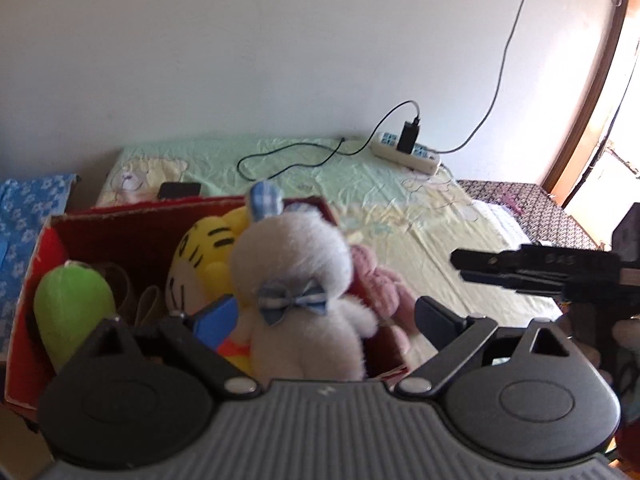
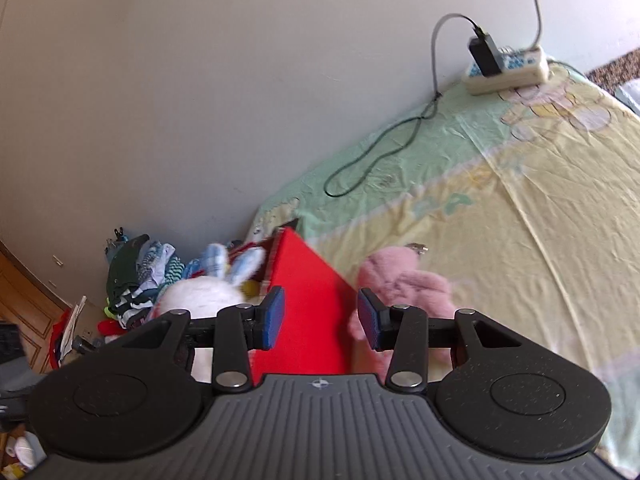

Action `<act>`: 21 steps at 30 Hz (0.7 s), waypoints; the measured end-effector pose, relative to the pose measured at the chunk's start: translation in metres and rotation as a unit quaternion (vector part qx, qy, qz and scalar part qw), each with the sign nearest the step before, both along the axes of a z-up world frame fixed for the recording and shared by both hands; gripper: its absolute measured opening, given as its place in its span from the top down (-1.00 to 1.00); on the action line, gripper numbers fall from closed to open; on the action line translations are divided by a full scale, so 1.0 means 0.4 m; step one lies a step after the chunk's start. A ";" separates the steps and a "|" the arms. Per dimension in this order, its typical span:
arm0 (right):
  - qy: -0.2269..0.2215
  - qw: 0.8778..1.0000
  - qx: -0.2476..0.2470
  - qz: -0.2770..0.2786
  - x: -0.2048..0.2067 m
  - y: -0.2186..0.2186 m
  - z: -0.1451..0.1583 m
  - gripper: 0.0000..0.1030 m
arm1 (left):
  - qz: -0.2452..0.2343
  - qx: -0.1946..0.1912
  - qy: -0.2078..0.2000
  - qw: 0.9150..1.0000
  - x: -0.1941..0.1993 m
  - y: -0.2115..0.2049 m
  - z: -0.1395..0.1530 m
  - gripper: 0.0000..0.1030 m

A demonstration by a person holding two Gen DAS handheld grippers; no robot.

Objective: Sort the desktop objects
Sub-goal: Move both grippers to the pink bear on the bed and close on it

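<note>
**Plush toys, red box, bed: holdings at this moment**

- Left gripper (image 1: 304,314): jaws spread wide. The white rabbit (image 1: 296,292) stands between them. Its body fills much of the gap, but whether either pad touches it cannot be told; the right jaw stands apart from it.
- White rabbit: blue-checked bow at the neck, blue-checked ears, upright over the near right part of the box (image 1: 24,304). In the right wrist view it shows blurred, left of the left jaw (image 2: 208,292).
- Box: red cardboard, open-topped, directly ahead of the left jaws and to their left. In the right wrist view its red wall (image 2: 312,312) fills the gap between the right jaws.
- Tiger (image 1: 204,256): yellow with black stripes, in the box just behind the rabbit.
- Green plush (image 1: 70,304): in the box, left of the left jaw.
- Pink plush (image 2: 404,284): on the bed sheet (image 2: 520,220), outside the box, against its right wall; just beyond the right jaw of the right gripper (image 2: 320,322). Also seen right of the rabbit (image 1: 380,284).
- Right gripper: jaws partly open, holding nothing; seen from the side in the left wrist view (image 1: 460,264).
- Power strip (image 1: 404,154): far ahead, by the wall, a black charger (image 1: 408,134) plugged in, its cable looping over the sheet.
- Phone (image 1: 178,190): dark, beyond the box's far wall.
</note>
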State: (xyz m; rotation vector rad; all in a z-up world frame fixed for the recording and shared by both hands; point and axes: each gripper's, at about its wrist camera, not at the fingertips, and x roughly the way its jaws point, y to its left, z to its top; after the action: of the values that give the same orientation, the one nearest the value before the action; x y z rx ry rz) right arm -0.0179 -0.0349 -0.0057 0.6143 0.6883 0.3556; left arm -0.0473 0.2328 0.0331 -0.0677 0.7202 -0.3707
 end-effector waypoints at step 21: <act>0.104 0.977 0.019 0.184 0.288 -0.156 -0.177 -0.05 | 0.059 0.073 0.092 0.991 0.163 -0.430 -0.282 -0.77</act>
State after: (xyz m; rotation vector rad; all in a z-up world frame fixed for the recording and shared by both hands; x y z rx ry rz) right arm 0.0974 -0.0973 -0.0766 0.5649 1.0024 0.6554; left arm 0.0179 0.0610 -0.0798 -0.0057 0.9189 -0.1987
